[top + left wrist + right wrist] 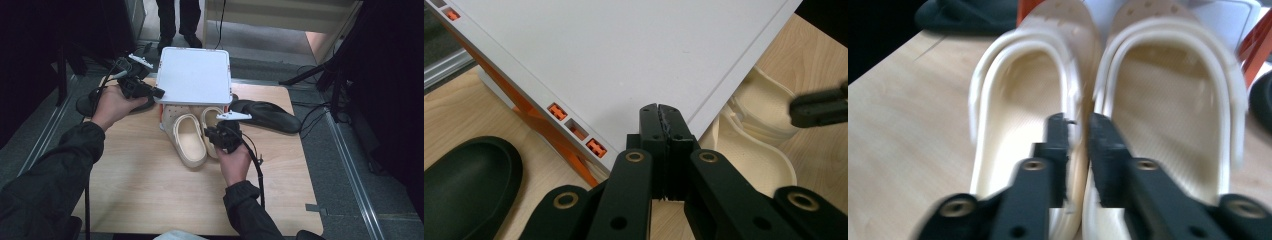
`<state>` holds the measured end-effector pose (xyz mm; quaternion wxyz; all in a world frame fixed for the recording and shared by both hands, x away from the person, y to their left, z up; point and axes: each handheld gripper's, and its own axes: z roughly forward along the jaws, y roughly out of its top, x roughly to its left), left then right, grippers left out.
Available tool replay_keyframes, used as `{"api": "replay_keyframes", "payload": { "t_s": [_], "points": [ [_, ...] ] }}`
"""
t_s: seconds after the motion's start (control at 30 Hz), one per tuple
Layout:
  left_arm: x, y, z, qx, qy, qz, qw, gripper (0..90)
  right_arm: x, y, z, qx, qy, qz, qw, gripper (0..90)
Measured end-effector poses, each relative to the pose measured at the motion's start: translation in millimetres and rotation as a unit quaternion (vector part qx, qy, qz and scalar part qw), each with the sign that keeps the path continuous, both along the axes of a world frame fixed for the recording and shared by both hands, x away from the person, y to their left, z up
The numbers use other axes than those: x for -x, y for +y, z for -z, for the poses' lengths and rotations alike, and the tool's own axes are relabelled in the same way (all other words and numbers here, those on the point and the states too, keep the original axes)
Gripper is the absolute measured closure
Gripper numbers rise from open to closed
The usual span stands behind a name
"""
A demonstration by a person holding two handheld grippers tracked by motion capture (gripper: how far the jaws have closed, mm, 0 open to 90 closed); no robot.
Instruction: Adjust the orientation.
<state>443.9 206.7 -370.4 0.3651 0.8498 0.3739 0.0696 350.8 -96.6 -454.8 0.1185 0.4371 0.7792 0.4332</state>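
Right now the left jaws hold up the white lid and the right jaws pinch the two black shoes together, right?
Not quite. The right gripper pinches the two cream clogs together, not black ones; the right gripper view shows it. The left gripper does hold up the white lid.

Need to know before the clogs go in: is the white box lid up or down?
Up. The white lid is tilted above the cream clogs, its edge pinched in the left tongs.

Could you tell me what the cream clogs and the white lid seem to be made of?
The cream clogs look like soft moulded foam or rubber, matte, with thick rounded rims and vent holes. The white lid looks like rigid plastic, smooth and matte, with crisp moulded edges and slots.
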Motion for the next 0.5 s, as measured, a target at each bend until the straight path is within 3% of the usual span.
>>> {"api": "replay_keyframes", "payload": {
  "t_s": [0.07,0.37,0.5],
  "points": [
    [0.0,-0.2,-0.1,-0.001,0.000,-0.001,1.0000,90.0,11.2,-3.1,2.9,0.003,-0.001,-0.008,1.0000,90.0],
    [0.3,-0.7,-0.1,-0.002,-0.001,-0.002,1.0000,90.0,61.2,-8.0,29.7,0.006,0.000,-0.035,0.9994,90.0],
    [0.4,-0.8,-0.1,-0.002,-0.001,-0.002,1.0000,90.0,71.5,-4.7,45.5,0.009,0.012,-0.042,0.9990,90.0]
  ]
}}
